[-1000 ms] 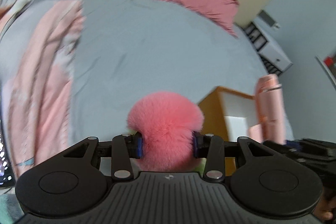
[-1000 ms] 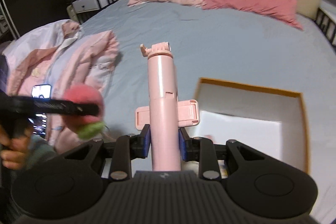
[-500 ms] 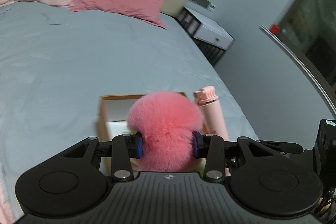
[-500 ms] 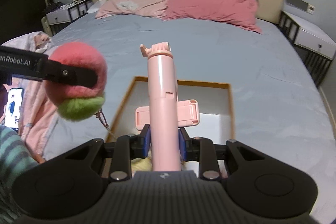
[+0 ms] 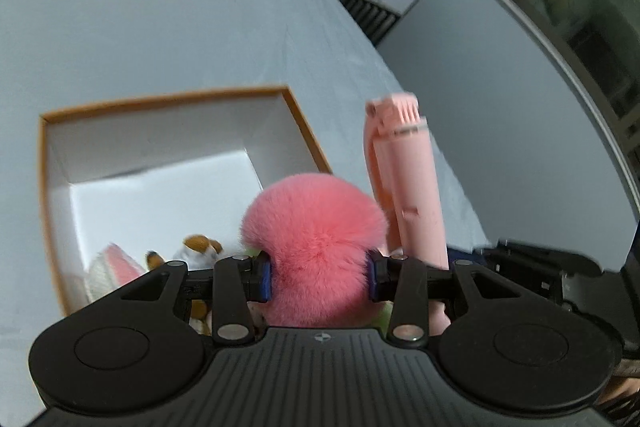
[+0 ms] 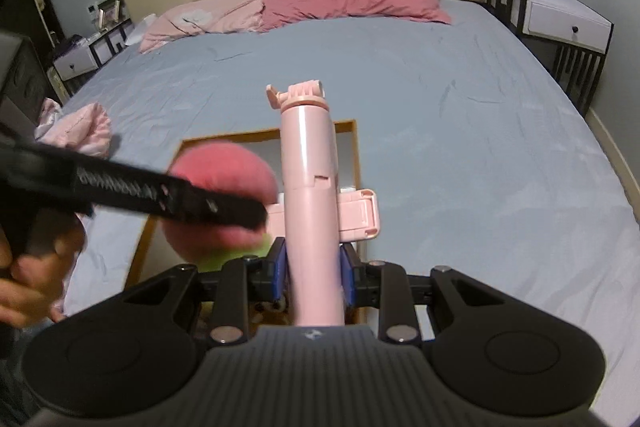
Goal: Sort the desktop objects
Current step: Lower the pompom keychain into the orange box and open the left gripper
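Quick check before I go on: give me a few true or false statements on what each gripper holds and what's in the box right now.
1. The left gripper is shut on the pink pom-pom. True.
2. The right gripper is empty. False: it clamps the pink selfie stick.
3. The box sits on the bed. True.
4. The box holds nothing. False: small plush toys lie in its near corner.
5. The pom-pom already lies in the box. False: it is held above it.

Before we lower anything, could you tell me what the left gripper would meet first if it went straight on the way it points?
Probably the open box: the left gripper, holding the pink pompom, points towards it, though depth is unclear.
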